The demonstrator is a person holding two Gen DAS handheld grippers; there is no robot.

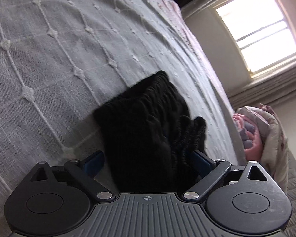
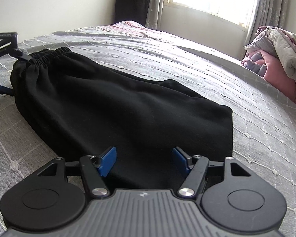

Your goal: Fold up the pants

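Pants (image 2: 112, 102) are seen whole on the bedspread (image 2: 207, 63) only from the right gripper (image 2: 144, 159), spread wide, while the left gripper (image 1: 148, 158), also wide, frames the waistband (image 1: 148, 102).

The pants (image 2: 116, 106) are black, of a soft matte cloth with a gathered elastic waistband (image 2: 47, 56). They lie on a bed, folded into a broad, roughly oblong bundle that runs from the far left to the near middle of the right wrist view. The waistband end lies far and left, its ruffled edge bunched and slightly raised. The near end is a straight edge with a squared corner at the right. The top surface is mostly smooth, with a shallow crease running along it. In the left wrist view the waistband (image 1: 152, 106) shows doubled over in thick folds.
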